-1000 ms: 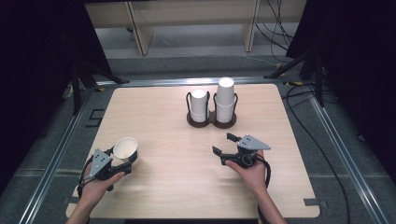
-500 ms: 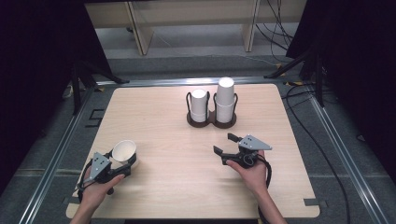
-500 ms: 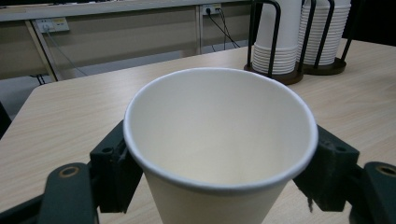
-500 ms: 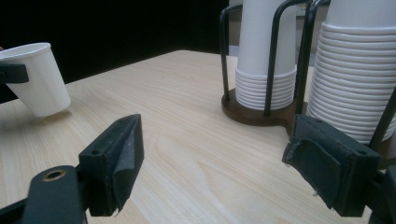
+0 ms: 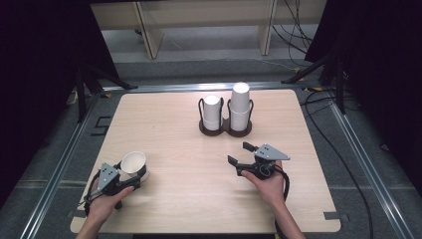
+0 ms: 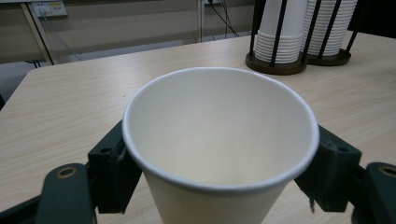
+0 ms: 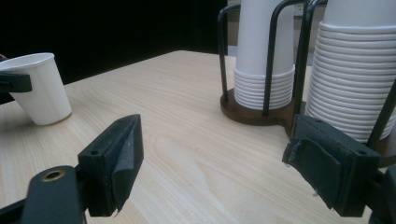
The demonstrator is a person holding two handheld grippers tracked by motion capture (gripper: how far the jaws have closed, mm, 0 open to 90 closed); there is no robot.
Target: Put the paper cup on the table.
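Gently: hold the left gripper (image 5: 130,172) closed on the paper cup (image 5: 134,161), pads on either side just under the rim, cup tilted at the table's (image 5: 164,119) near-left corner. Set the base flat before loosening; ease off slowly, or risk denting the thin wall or tipping it. Leave the right gripper (image 5: 240,153) where it rests, jaws wide with nothing between them, short of the wire cup holder (image 5: 226,130) with its two stacks. Pale wood-grain top, smooth and slippery-looking; metal rails (image 5: 74,149) around, grey floor, cables (image 5: 298,25) far right, dark curtains (image 5: 40,74) on both sides
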